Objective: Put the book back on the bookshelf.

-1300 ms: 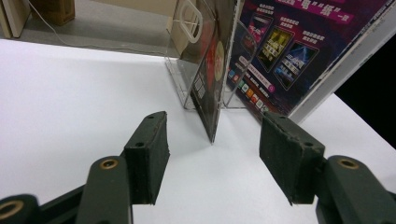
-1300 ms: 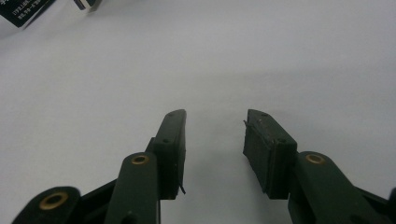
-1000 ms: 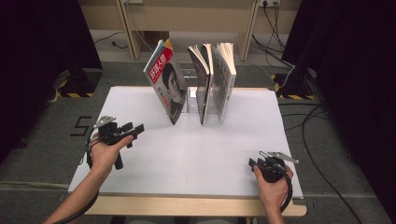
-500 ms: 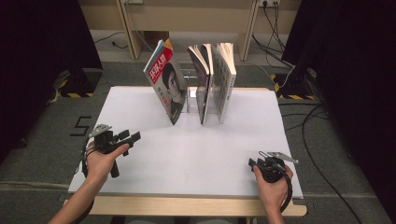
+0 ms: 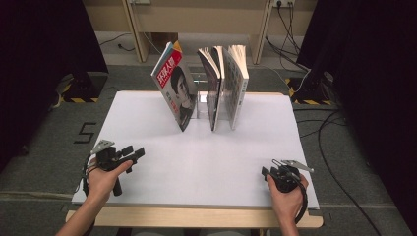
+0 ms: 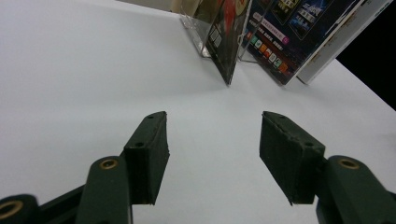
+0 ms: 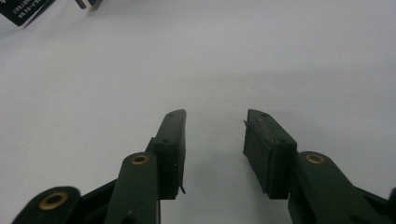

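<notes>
Both grippers idle at the near edge of the desk; books untouched at the far edge.

A risk is judged: the magazine (image 5: 176, 88) leans steeply against the clear stand (image 5: 200, 104), so a push from one side could slide its foot out and tip it, and the two upright books (image 5: 226, 83) fan open and could topple if nudged. The left gripper (image 5: 134, 154) is held near the near-left corner, its jaws spread wide and empty, aimed toward the magazine, which stands well apart at the middle of the far edge. The right gripper (image 5: 266, 173) rests near the near-right corner, jaws moderately parted with nothing between them, well apart from the books.
</notes>
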`<action>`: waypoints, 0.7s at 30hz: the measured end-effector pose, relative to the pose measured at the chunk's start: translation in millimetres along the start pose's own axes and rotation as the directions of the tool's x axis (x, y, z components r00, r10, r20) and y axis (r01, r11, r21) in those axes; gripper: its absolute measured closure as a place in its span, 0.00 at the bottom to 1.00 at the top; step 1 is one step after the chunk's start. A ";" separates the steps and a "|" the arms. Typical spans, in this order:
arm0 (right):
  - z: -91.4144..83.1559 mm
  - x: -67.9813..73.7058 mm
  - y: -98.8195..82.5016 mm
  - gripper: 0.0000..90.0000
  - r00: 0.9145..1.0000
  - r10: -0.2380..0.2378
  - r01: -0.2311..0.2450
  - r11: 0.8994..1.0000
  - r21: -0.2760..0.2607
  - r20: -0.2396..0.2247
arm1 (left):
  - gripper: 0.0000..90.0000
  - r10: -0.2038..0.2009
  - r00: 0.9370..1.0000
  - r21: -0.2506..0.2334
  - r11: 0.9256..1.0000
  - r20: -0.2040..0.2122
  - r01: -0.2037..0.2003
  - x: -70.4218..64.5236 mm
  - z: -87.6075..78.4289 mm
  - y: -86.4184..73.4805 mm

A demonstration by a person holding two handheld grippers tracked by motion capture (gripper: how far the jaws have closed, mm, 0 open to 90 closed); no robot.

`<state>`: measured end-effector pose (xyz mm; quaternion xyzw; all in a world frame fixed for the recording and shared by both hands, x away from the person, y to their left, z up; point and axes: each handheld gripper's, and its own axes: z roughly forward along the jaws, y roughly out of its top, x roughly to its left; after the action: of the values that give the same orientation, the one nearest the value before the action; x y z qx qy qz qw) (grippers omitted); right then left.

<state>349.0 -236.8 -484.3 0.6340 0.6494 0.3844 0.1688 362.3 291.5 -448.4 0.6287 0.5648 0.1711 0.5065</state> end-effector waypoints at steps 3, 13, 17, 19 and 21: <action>-0.1 -0.3 0.0 0.65 1.000 -0.003 0.003 1.000 -0.001 0.000 | 0.46 -0.002 1.000 -0.001 1.000 -0.003 0.002 1.1 -1.0 -3.4; -0.5 -0.8 -0.1 0.65 1.000 -0.002 0.002 1.000 -0.004 0.001 | 0.46 -0.001 1.000 0.013 1.000 -0.018 0.001 6.8 -3.8 -15.7; -0.5 -0.3 -0.2 0.65 1.000 -0.003 0.003 1.000 -0.004 0.001 | 0.46 -0.006 1.000 0.019 1.000 -0.021 0.007 9.3 -4.8 -20.1; -0.6 -0.3 -0.1 0.65 1.000 -0.003 0.003 1.000 -0.004 0.002 | 0.46 -0.009 1.000 0.023 1.000 -0.022 0.009 11.2 -5.7 -22.1; -0.8 -0.7 -0.1 0.65 1.000 -0.004 0.004 1.000 -0.003 0.001 | 0.46 -0.011 1.000 0.022 1.000 -0.024 0.012 12.2 -6.2 -23.8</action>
<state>348.4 -237.7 -484.1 0.6324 0.6501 0.3849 0.1711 348.4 301.5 -469.9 0.6288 0.5763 0.1696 0.4936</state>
